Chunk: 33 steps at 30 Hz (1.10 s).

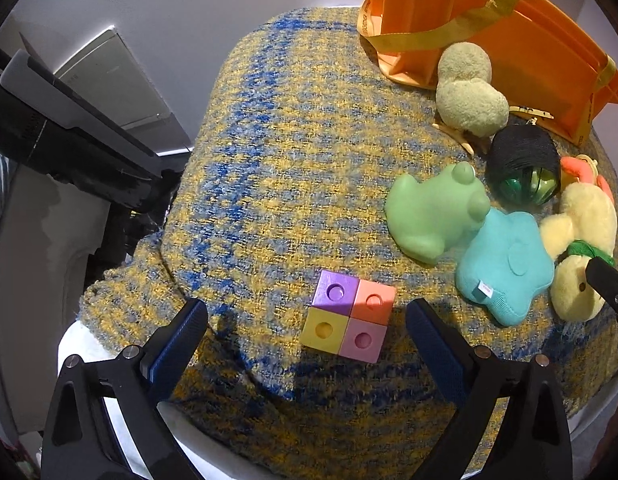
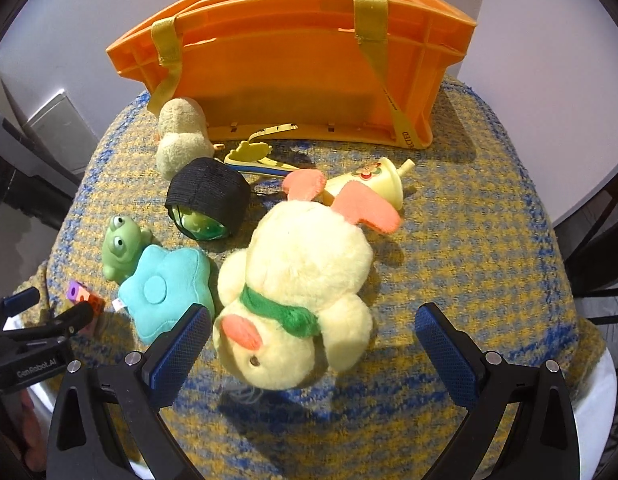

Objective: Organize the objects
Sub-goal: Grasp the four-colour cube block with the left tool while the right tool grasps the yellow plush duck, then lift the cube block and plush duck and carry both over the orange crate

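Observation:
Toys lie on a blue-and-yellow woven cloth. My left gripper is open, its fingers either side of a four-colour block square just ahead. My right gripper is open around a yellow plush duck lying on its back, with a green scarf and orange feet. A teal plush star, a green frog, a black-wrapped ball, a beige plush and a yellow horn toy lie nearby. An orange crate stands behind them.
The cloth drops off at the table's left edge. A dark piece of equipment stands to the left. The left gripper shows at the lower left of the right wrist view. Yellow straps hang on the crate.

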Available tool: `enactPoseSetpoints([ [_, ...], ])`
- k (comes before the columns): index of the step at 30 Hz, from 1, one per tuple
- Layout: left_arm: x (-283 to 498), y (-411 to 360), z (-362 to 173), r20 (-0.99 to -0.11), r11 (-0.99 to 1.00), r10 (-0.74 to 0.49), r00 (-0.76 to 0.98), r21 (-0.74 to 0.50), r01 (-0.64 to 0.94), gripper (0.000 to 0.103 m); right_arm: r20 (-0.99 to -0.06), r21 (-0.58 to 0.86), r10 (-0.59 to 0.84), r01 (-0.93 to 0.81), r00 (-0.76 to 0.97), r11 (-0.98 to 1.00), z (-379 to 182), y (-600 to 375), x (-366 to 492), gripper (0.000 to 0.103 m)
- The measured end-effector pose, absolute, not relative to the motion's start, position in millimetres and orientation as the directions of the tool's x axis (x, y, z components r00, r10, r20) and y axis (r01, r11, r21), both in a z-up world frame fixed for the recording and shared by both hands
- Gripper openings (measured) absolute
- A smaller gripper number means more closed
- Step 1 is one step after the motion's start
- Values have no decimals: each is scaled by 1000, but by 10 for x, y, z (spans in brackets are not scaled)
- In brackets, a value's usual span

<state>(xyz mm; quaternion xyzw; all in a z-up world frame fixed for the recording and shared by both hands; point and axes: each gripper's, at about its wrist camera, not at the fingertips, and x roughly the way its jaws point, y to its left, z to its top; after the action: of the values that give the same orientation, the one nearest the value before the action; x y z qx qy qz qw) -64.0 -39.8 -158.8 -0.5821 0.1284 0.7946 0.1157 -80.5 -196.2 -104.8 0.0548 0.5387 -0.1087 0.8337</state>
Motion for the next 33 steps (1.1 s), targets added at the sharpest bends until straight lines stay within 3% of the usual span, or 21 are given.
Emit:
enactPoseSetpoints([
  [5,-687,-391,-1679,-961,-934,41,-273,60,-353,90,-921,-18,-116,257,372,966,-1178,-1984,-725,102],
  [7,-710,-379,-1718,-964,-930,40,-263,60,-362,81,-925,-15,-112,260,363,965,-1230,-1997,-690,102],
  [11,-757,-366,-1734,-963,-922,51,-263,56,-383,77,-933,-5,-99,263,345,965,-1313,-2018,-635,102],
  [13,-771,-356,-1724,-963,-917,63,-260,47,-397,68,-934,2,-93,265,345,964,-1329,-2033,-621,100],
  [15,-776,-343,-1713,-963,-909,72,-259,43,-414,60,-935,14,-80,262,346,965,-1342,-2050,-612,93],
  [18,-784,-324,-1697,-963,-898,89,-254,34,-440,46,-936,73,-20,249,352,966,-1360,-2036,-621,74],
  [19,-789,-320,-1690,-963,-894,90,-256,35,-447,45,-935,96,4,243,355,965,-1366,-2014,-609,67],
  [22,-826,-346,-1679,-963,-890,94,-255,34,-455,43,-932,104,14,230,363,968,-1341,-1995,-598,62],
  [33,-978,-445,-1435,-948,-878,119,-295,39,-477,41,-907,90,-14,226,422,970,-1074,-2019,-676,59],
])
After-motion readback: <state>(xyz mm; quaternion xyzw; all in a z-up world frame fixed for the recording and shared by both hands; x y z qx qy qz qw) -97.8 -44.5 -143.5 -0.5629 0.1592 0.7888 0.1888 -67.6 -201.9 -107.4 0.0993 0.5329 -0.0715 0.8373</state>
